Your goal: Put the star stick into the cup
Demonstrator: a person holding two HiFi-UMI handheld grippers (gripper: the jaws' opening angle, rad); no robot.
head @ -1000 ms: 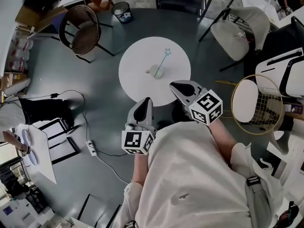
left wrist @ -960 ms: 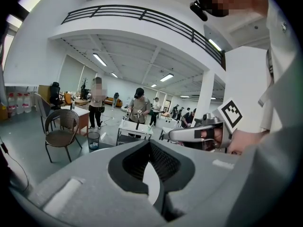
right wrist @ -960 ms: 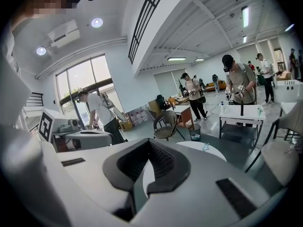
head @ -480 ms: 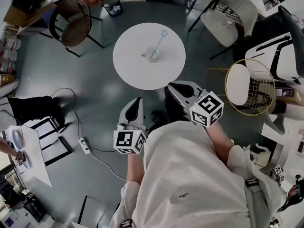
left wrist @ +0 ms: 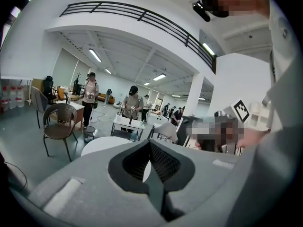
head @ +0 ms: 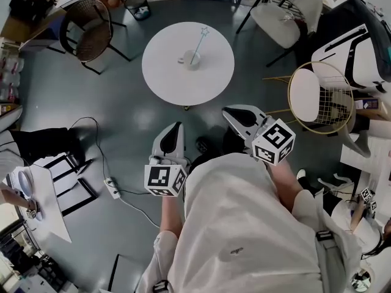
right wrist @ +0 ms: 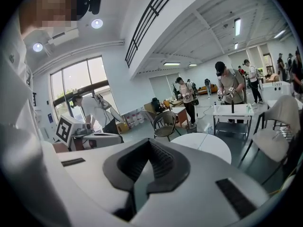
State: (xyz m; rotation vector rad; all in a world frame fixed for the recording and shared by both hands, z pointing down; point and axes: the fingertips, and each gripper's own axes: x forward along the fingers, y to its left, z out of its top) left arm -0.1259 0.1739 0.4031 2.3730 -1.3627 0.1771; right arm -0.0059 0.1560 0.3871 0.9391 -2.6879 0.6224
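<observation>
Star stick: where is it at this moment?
In the head view the star stick is at top centre, leaning out of the cup near the middle of the round white table.

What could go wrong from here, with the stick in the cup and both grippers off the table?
1. The star stick leans steeply out of the small cup, its star well past the rim. A bump to the round table might tip the cup or flick the stick out.
2. A power strip and cable lie on the floor near the person's left side, so a step that way could snag.
</observation>
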